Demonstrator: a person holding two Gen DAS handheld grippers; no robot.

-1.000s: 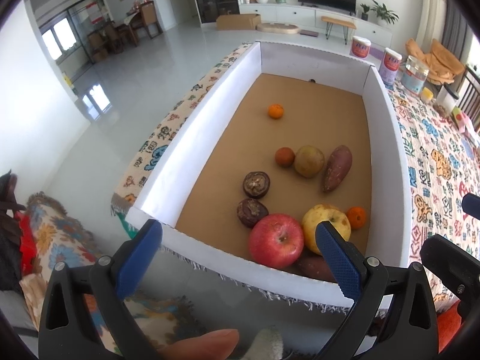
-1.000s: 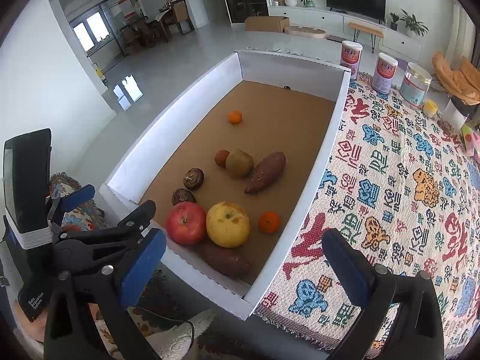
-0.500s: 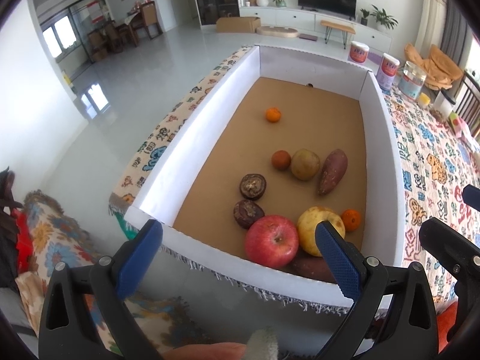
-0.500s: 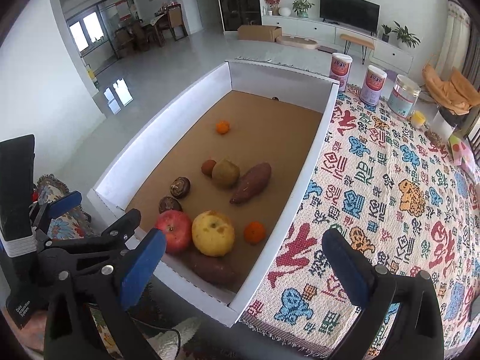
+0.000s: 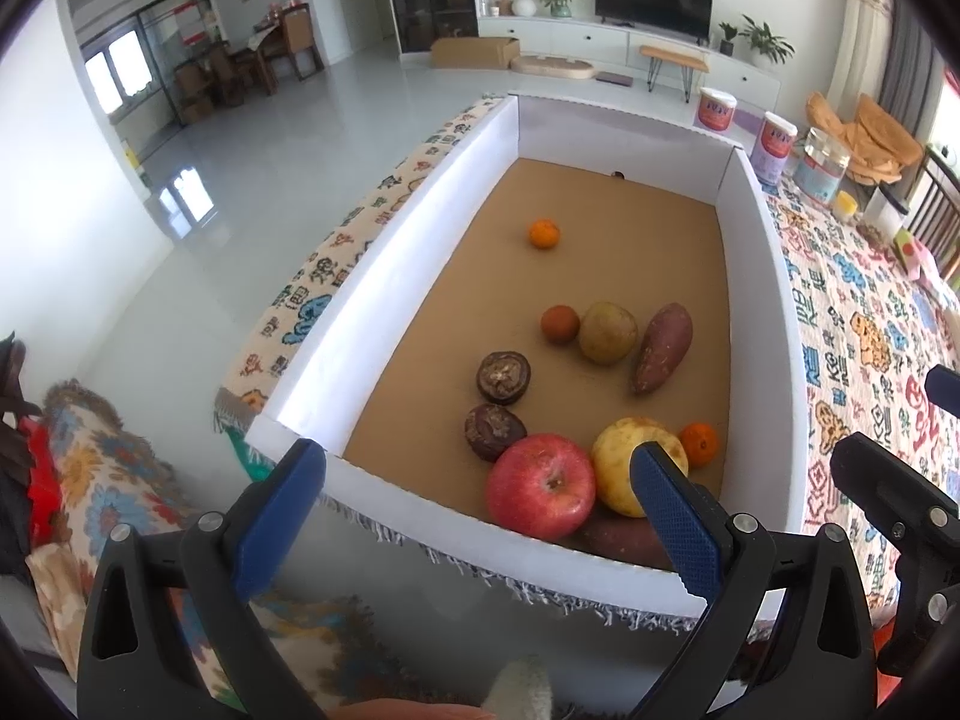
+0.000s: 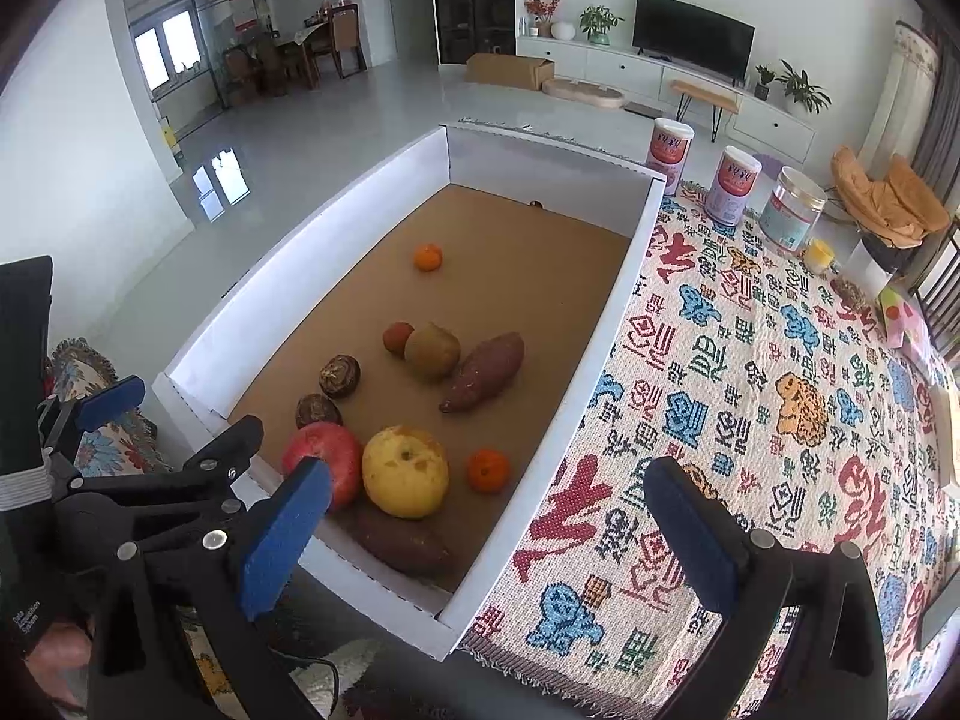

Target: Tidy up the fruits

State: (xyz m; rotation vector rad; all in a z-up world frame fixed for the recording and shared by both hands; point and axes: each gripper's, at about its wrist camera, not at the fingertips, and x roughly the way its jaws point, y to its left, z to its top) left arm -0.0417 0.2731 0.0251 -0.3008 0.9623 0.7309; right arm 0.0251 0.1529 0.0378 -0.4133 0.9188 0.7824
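Inside, white-walled box holding red apple, yellow apple, sweet potatoes, tangerines, left gripper and right gripper both hovering spread, gripping nothing.

White print reading "Data Acquisition System" runs along the black strap at lower left

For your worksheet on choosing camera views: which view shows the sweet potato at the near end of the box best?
The right wrist view: the near sweet potato lies almost fully exposed below the yellow apple. In the left wrist view, only a dark sliver shows behind the box wall and red apple.
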